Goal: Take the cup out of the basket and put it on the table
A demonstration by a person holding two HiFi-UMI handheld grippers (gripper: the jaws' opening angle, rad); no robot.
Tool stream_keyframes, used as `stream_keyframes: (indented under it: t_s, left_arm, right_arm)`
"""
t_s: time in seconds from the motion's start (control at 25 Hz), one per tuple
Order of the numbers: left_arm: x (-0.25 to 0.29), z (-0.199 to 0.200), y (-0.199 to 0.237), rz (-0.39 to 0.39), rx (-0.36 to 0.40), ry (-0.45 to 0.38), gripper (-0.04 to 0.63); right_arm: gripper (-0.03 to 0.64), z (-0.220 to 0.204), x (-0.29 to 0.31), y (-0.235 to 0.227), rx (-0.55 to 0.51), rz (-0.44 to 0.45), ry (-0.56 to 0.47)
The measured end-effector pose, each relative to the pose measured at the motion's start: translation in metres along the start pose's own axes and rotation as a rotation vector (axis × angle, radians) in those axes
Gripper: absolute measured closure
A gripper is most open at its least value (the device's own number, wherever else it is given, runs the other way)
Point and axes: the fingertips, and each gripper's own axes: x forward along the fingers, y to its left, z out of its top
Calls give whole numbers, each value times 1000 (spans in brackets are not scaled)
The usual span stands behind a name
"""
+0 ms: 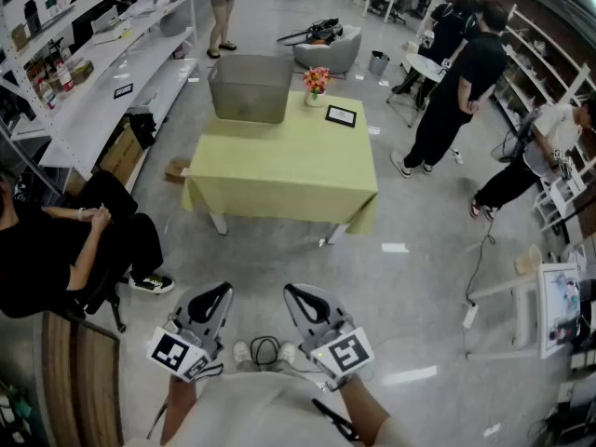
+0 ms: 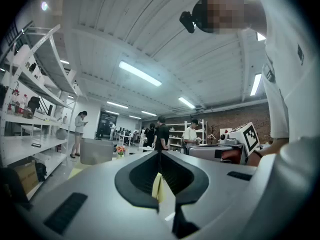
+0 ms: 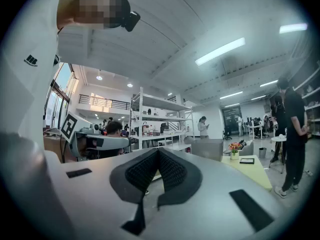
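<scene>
The left hand-held gripper point(image 1: 220, 293) and the right hand-held gripper point(image 1: 294, 293) are both clenched, empty (held level), well apart from the yellow-clothed surface point(image 1: 279, 170) bearing the grey basket point(image 1: 250, 87).

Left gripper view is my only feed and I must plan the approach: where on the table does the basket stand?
Observer: Head view shows the basket at the table's far left corner, flowers just right of it.
Operator: Is the right tool free?
Observer: Yes; the right tool has its jaws together, nothing between them.
Operator: How near are we?
Observer: Not near: the left tool and right tool hang by the person's body, floor between them and the table.
</scene>
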Motion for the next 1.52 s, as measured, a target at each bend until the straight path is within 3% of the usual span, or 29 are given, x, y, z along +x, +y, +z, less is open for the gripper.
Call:
stream_keyframes:
  t_s: [0.56,0.96,1.2,1.52]
  left_arm:
    - [18,0,-21,18,12,3,572]
    - [37,0,-37,59,22,9,572]
    - [54,1,-21,60,28,3,572]
    - [84,-1,36,36,7,-7,572]
  right_arm:
    - [607,1,-16,-20,25,2,-26]
    - [607,7,-24,-35,2,61,-42]
    - [607,4,-5,-52,-10,60,-31]
    - [607,-2,50,-80,-2,33,-3]
